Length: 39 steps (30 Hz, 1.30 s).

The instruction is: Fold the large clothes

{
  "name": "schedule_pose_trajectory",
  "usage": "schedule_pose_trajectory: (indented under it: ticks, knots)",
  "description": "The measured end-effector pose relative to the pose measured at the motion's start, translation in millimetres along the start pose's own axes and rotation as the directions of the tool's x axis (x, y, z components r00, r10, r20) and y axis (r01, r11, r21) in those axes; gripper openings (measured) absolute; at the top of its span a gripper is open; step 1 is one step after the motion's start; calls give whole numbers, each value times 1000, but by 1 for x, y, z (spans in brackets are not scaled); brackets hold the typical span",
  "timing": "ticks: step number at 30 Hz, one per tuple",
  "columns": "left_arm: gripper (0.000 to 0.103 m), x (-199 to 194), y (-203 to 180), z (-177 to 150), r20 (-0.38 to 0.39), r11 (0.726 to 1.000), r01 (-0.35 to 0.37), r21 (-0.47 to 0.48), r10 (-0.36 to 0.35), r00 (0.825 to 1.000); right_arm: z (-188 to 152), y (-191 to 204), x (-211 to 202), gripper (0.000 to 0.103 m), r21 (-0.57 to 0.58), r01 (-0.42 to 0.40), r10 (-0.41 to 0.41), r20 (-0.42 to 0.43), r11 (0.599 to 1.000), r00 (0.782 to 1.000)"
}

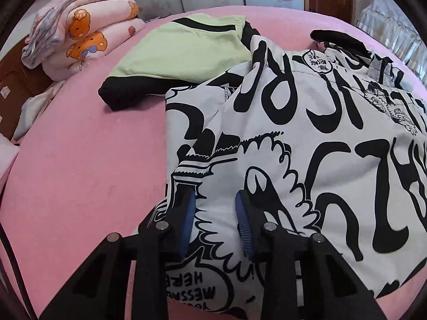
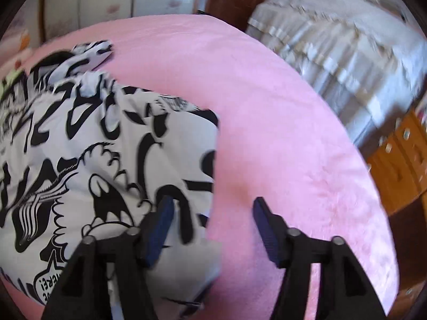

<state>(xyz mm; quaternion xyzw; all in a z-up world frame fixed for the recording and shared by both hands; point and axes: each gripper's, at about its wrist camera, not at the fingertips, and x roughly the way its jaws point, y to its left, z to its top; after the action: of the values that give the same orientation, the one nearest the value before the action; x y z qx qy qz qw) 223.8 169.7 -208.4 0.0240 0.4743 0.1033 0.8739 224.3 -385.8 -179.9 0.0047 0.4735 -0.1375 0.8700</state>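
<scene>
A white padded jacket with bold black cartoon lettering (image 1: 293, 122) lies folded on the pink bed (image 1: 80, 160). My left gripper (image 1: 216, 208) is over its near left part. The blue pads (image 1: 190, 213) stand a little apart, and the fabric between them lies smooth with no pinch showing. In the blurred right wrist view the same jacket (image 2: 106, 146) fills the left side. My right gripper (image 2: 213, 216) is wide open at the jacket's right edge, with its left finger (image 2: 160, 226) over the fabric and the other over bare pink sheet (image 2: 293, 146).
A folded green and black garment (image 1: 181, 50) lies beyond the jacket, partly under it. A stack of pink blankets with bear prints (image 1: 85, 29) sits at the far left of the bed. Past the bed's right edge are a frilled white cover (image 2: 347, 61) and a wooden cabinet (image 2: 400, 160).
</scene>
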Motion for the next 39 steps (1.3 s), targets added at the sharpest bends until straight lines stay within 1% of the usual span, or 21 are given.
schedule_pose_trajectory:
  ticks: [1, 2, 3, 5, 7, 8, 9, 10, 11, 12, 15, 20, 24, 26, 30, 34, 39]
  knots:
    - [31, 1, -2, 1, -6, 1000, -6, -11, 6, 1000, 0, -1, 2, 62, 18, -5, 6, -7, 1000, 1000]
    - [31, 2, -4, 3, -14, 1000, -13, -20, 13, 1000, 2, 1, 1, 62, 18, 7, -7, -6, 1000, 1000]
    - [32, 0, -4, 4, -20, 999, -18, -27, 18, 1000, 5, 6, 1, 62, 4, 32, -32, -5, 999, 999]
    - [34, -1, -6, 8, -38, 999, -23, -31, 22, 999, 6, 17, -1, 62, -18, 47, -47, -7, 999, 999]
    - [40, -6, -7, 10, -55, 999, -12, -35, 10, 998, 6, 20, -6, 62, -31, 53, -53, -5, 998, 999]
    - [47, -10, -7, 11, -60, 999, -4, -41, 1, 998, 6, 22, -11, 62, -33, 42, -42, 0, 999, 999]
    - [53, -15, -9, 11, -58, 999, 1, -44, -3, 998, 4, 23, -18, 62, -29, 31, -31, 5, 999, 1000]
    - [56, -19, -10, 12, -54, 999, -2, -43, -1, 999, 4, 23, -24, 62, -24, 24, -24, 8, 999, 1000]
    - [62, -26, -13, 12, -47, 999, -7, -39, 5, 999, 3, 22, -29, 62, -18, 14, -14, 11, 1000, 1000]
    - [65, -31, -16, 12, -39, 999, -11, -33, 10, 999, 2, 20, -36, 62, -14, 4, -4, 14, 1000, 1000]
    - [66, -53, -27, 9, -19, 1000, -1, -3, 1, 1000, 0, 22, -54, 62, -1, -43, 43, 22, 999, 999]
    - [66, -89, -44, 2, 7, 999, 36, 6, -36, 999, -7, 27, -85, 62, 2, -113, 113, 38, 994, 993]
    - [66, -119, -54, -9, 26, 997, 72, 4, -73, 997, -15, 34, -105, 62, 1, -166, 166, 29, 986, 986]
    - [66, -134, -57, -13, 48, 997, 81, 6, -81, 996, -18, 37, -114, 62, -7, -192, 192, 23, 981, 981]
    - [66, -158, -61, -16, 78, 994, 109, 13, -110, 991, -21, 49, -129, 62, -36, -227, 227, 9, 973, 974]
    - [66, -180, -67, -6, 102, 991, 129, 41, -132, 986, -15, 66, -147, 62, -90, -255, 257, 12, 963, 966]
    - [66, -210, -79, 24, 129, 983, 147, 114, -161, 978, 8, 90, -174, 62, -158, -309, 316, 17, 938, 949]
